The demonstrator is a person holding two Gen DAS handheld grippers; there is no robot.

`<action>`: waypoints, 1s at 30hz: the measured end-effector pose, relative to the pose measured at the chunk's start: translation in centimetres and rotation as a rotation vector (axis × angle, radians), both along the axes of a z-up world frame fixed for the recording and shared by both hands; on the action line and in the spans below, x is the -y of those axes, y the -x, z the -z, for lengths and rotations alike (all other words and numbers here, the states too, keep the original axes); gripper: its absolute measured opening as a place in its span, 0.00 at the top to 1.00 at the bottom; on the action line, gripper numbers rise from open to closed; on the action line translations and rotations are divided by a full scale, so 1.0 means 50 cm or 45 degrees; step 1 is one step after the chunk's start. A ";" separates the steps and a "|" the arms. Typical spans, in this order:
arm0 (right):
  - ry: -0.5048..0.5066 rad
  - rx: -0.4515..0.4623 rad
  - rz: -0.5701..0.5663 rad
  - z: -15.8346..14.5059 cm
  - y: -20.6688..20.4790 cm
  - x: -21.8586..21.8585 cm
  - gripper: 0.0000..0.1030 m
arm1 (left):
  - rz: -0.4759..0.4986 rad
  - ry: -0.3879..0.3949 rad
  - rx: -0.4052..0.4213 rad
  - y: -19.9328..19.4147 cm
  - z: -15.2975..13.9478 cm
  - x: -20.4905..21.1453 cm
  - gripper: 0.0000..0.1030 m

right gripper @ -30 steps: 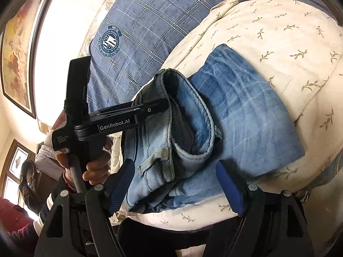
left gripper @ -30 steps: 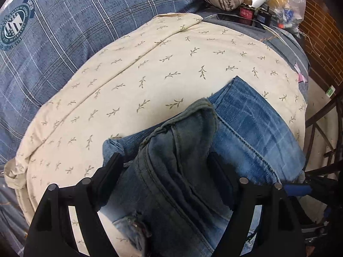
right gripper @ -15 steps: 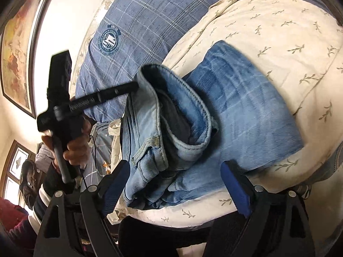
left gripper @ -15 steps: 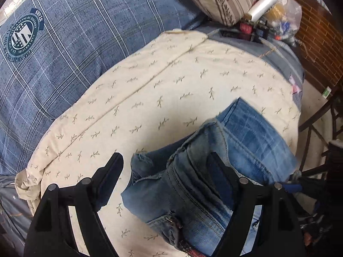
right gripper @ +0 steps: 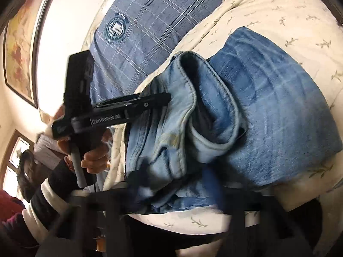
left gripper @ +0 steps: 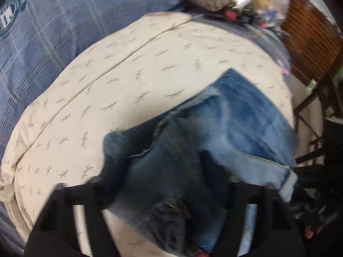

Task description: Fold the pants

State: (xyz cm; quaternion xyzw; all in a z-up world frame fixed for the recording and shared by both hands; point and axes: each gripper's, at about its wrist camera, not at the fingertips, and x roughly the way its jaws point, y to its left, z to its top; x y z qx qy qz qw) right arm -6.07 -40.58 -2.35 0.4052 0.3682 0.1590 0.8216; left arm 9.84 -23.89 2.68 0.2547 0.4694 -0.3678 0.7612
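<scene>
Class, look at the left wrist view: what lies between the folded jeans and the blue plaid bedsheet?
In the left wrist view, a cream leaf-print cloth fills the stretch between the jeans and the blue plaid bedsheet.

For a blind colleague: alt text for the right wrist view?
Folded blue jeans lie on a cream leaf-print cushion. The left gripper, held in a hand, reaches the waistband; the right gripper's blurred jaws frame the near edge.

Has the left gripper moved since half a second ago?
Yes. In the right wrist view the left gripper has come back right, away from the framed picture, and its tip now touches the jeans waistband again.
</scene>
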 end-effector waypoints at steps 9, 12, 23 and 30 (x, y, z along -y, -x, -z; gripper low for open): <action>-0.033 0.119 0.165 -0.038 0.067 0.109 0.66 | 0.029 0.161 -0.003 0.034 -0.088 0.070 0.55; -0.090 -0.024 0.217 0.037 0.057 0.145 0.64 | -0.045 0.055 0.013 0.022 -0.029 0.118 0.46; -0.180 0.015 0.192 0.021 0.086 0.162 0.24 | -0.034 0.021 0.082 0.028 -0.080 0.073 0.36; -0.205 0.011 0.199 0.044 0.081 0.138 0.19 | -0.163 -0.049 0.013 -0.035 -0.083 0.031 0.22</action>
